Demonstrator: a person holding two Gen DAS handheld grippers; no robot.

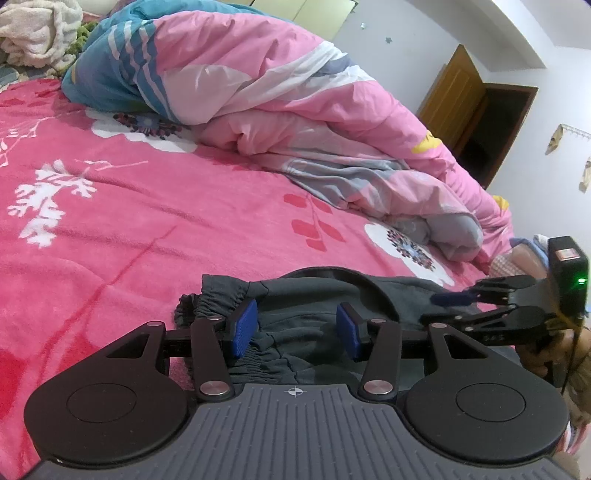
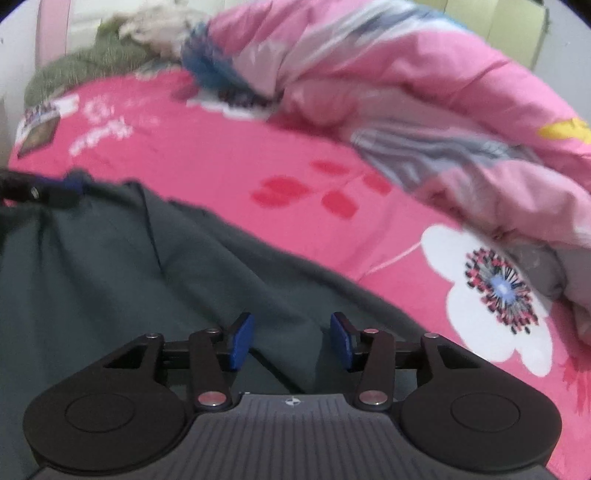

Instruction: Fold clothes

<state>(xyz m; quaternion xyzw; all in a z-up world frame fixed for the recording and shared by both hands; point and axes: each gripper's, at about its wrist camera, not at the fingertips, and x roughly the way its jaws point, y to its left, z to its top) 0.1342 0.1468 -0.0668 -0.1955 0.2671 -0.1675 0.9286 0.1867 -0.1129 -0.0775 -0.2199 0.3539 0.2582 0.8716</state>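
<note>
Dark grey trousers (image 1: 306, 291) with a gathered elastic waistband lie on the pink bed near its front edge. My left gripper (image 1: 295, 330) stands open right over the waistband, its blue pads (image 1: 243, 326) apart with bunched fabric lying between and under them. In the right wrist view the same trousers (image 2: 110, 266) spread out flat to the left. My right gripper (image 2: 291, 341) is open just above the cloth, nothing pinched between its pads (image 2: 242, 339). The right gripper (image 1: 439, 308) also shows at the right of the left wrist view, the left gripper (image 2: 55, 190) at the far left of the right one.
The pink floral bed cover (image 1: 129, 221) stretches away to the left. A crumpled pink and blue quilt (image 1: 277, 92) is heaped along the back and right. A white towel (image 1: 37, 33) and green fabric lie at the head. A wooden door (image 1: 469, 110) stands open beyond.
</note>
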